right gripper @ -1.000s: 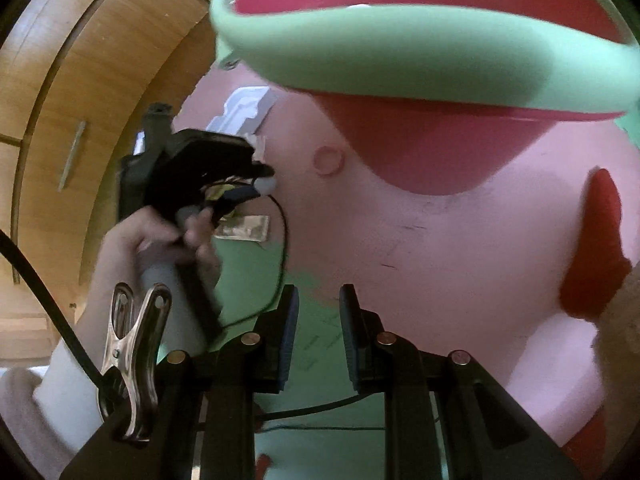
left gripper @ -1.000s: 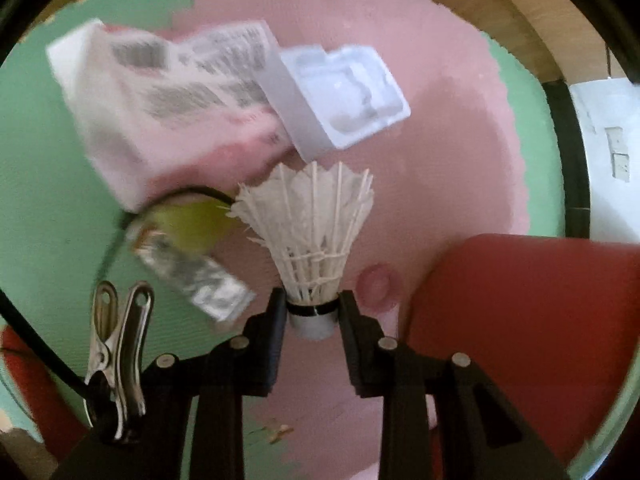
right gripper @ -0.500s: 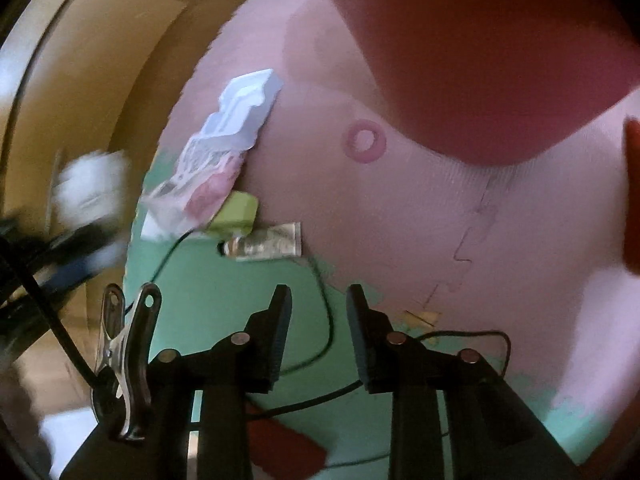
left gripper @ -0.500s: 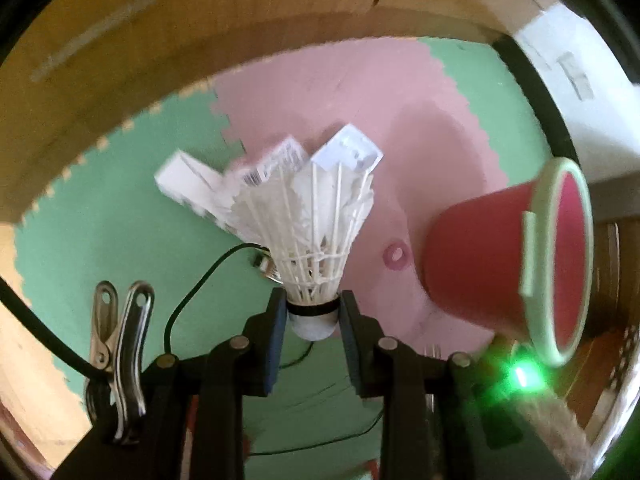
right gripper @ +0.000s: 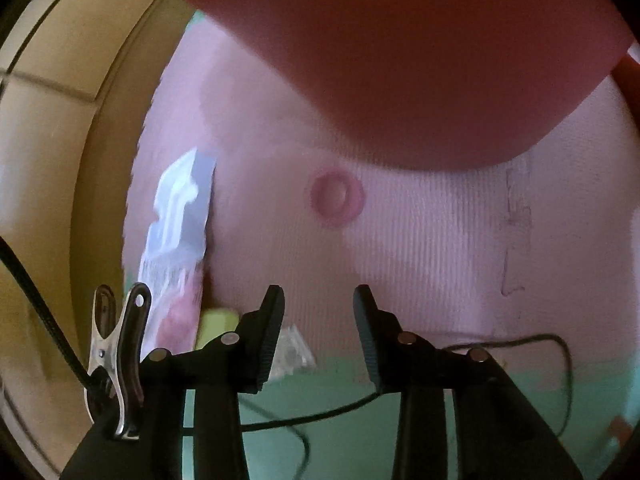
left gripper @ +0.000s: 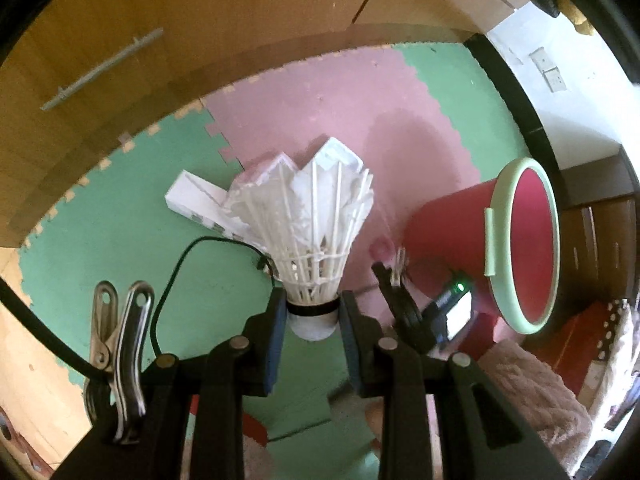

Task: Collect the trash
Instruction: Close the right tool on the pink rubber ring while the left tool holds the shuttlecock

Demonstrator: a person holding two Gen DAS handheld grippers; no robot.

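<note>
My left gripper (left gripper: pixel 313 312) is shut on a white feathered shuttlecock (left gripper: pixel 310 224) by its cork base and holds it high above the floor mats. A red bin with a pale green rim (left gripper: pixel 520 240) lies tilted to the right. The right gripper (left gripper: pixel 404 300) shows beside the bin. In the right wrist view my right gripper (right gripper: pixel 319 328) is open and empty, low over the pink mat, under the red bin wall (right gripper: pixel 400 60). A pink ring (right gripper: pixel 338 196) lies ahead of it. A white plastic tray and printed wrapper (right gripper: pixel 180 216) lie at left.
White packaging (left gripper: pixel 200 204) lies on the pink and green foam mats (left gripper: pixel 100 232) behind the shuttlecock. A thin black cable (left gripper: pixel 180 264) runs over the green mat. Wooden cabinets (left gripper: pixel 160 40) stand behind. A fuzzy blanket (left gripper: pixel 532 392) is at lower right.
My left gripper has risen and drawn back with the shuttlecock, so the bin's mouth came into view. My right gripper has opened wider and moved closer to the pink ring.
</note>
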